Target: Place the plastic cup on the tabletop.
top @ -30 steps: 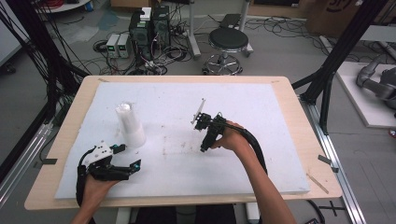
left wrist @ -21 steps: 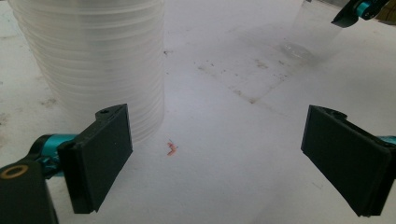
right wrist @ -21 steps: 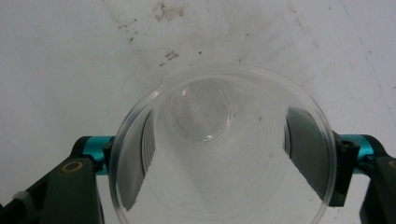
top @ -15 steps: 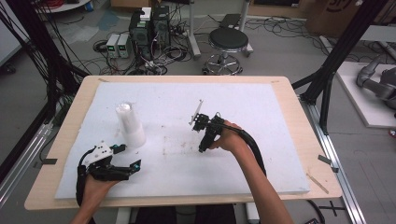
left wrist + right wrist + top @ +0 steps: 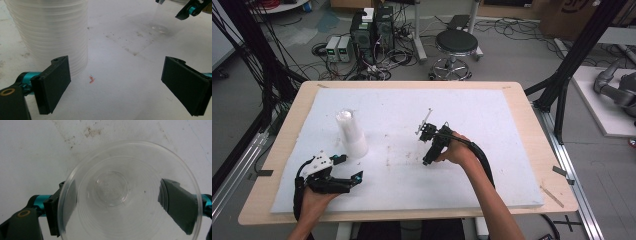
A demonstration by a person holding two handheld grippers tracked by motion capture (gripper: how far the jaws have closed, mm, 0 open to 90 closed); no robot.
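Observation:
A tall stack of clear plastic cups (image 5: 351, 132) stands on the white mat (image 5: 412, 195), left of centre. In the left gripper view the stack (image 5: 50, 32) rises just beyond my left jaw. My left gripper (image 5: 349, 167) lies low near the mat's front left, open (image 5: 117, 85), with bare mat between its jaws. My right gripper (image 5: 428, 161) points down at the mat's middle. Its jaws (image 5: 117, 205) sit against both sides of a single clear cup (image 5: 110, 187), seen from above. That cup (image 5: 160, 21) has its base on the mat.
A small red scrap (image 5: 92, 79) lies on the mat between my left jaws. Dark specks mark the mat near the single cup. The wooden table edge (image 5: 532, 125) frames the mat. A stool (image 5: 457, 42) and computer boxes (image 5: 372, 30) stand on the floor behind.
My right gripper has shifted slightly down and to the left with the cup. The left gripper has stayed in place.

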